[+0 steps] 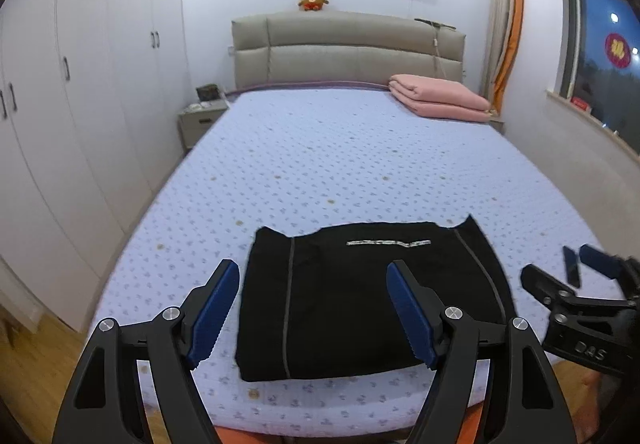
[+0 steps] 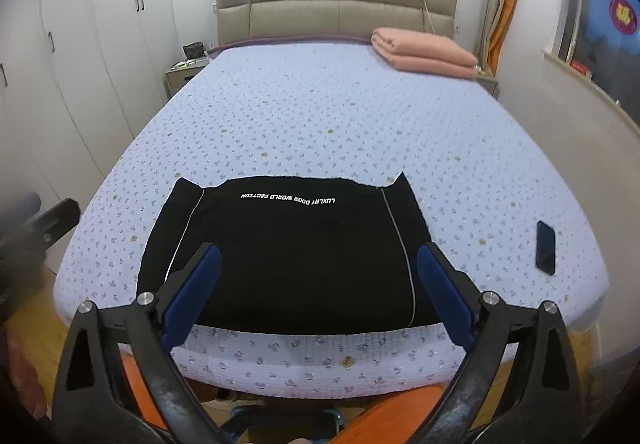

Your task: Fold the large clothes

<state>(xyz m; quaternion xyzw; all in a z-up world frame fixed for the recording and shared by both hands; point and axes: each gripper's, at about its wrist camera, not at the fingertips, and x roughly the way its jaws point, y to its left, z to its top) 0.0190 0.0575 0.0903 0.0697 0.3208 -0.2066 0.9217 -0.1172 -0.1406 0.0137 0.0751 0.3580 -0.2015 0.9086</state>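
Note:
A black garment (image 1: 360, 292) lies folded into a flat rectangle at the near end of the bed, with white lettering facing away; it also shows in the right wrist view (image 2: 288, 252). My left gripper (image 1: 312, 308) is open and empty, held above the garment's near left part. My right gripper (image 2: 318, 292) is open and empty, held above the garment's near edge; it also shows at the right in the left wrist view (image 1: 576, 268). Neither gripper touches the cloth.
The bed (image 1: 340, 148) has a lilac dotted sheet. A folded pink blanket (image 1: 440, 96) lies at its far right corner. A black phone (image 2: 546, 246) lies right of the garment. White wardrobes (image 1: 80, 84) stand left, a nightstand (image 1: 200, 120) beside the headboard, a window (image 1: 608, 64) right.

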